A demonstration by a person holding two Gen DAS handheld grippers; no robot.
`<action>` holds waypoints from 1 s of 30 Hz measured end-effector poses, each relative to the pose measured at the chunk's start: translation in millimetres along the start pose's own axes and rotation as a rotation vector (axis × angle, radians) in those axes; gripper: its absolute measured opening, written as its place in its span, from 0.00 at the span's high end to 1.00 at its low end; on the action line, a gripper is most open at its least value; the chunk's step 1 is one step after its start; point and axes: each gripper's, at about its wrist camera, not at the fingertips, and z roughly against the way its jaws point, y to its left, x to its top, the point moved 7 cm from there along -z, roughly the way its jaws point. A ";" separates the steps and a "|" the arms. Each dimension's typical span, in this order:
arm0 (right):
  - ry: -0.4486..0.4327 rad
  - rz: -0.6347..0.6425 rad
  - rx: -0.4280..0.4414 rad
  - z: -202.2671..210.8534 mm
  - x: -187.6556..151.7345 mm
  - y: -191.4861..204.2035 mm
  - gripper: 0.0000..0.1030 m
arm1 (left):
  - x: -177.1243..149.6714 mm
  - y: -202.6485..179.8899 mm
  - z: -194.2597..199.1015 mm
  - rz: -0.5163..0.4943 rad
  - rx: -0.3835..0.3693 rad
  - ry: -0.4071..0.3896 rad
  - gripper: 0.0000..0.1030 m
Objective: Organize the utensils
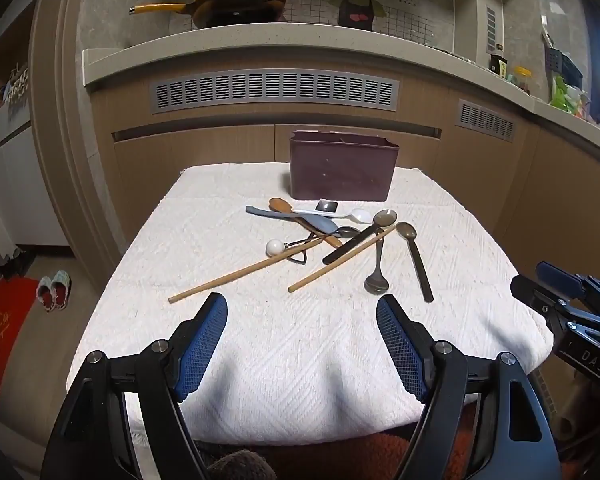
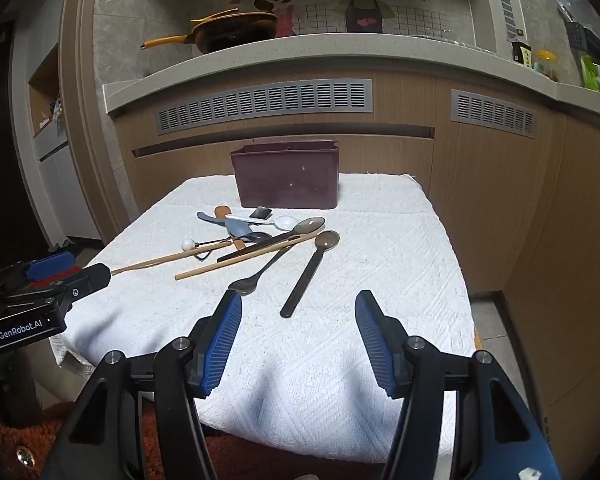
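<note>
Right gripper: jaws spread, empty
Left gripper: jaws spread, empty
Dark spoon: just ahead of right gripper, handle pointing at it
Bin: behind utensil pile

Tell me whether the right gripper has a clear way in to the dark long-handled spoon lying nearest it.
Probably yes. The right gripper is open and empty, and the dark spoon lies apart from the pile on the white cloth, its handle end pointing toward the gripper. Nothing rests on it; the metal spoon lies just to its left.
</note>
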 end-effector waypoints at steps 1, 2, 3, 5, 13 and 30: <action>-0.002 0.000 0.000 -0.2 -1.3 0.3 0.46 | 1.8 0.6 0.1 -0.001 0.000 0.002 0.25; -0.001 -0.001 0.000 -0.3 -1.3 0.8 0.46 | 1.1 0.5 0.1 -0.002 0.000 0.003 0.25; 0.000 -0.002 -0.001 -0.3 -1.2 1.1 0.46 | 1.8 0.8 -0.3 -0.002 -0.002 0.005 0.25; 0.004 -0.003 -0.001 -0.9 -1.3 0.7 0.46 | 4.3 1.1 0.3 -0.002 -0.005 0.007 0.25; 0.007 -0.004 -0.002 -2.4 -1.7 -0.6 0.46 | 6.0 1.5 1.6 -0.001 -0.004 0.010 0.25; 0.011 -0.012 -0.004 -6.1 -4.4 -1.6 0.46 | 6.5 4.2 2.2 0.007 -0.010 0.016 0.25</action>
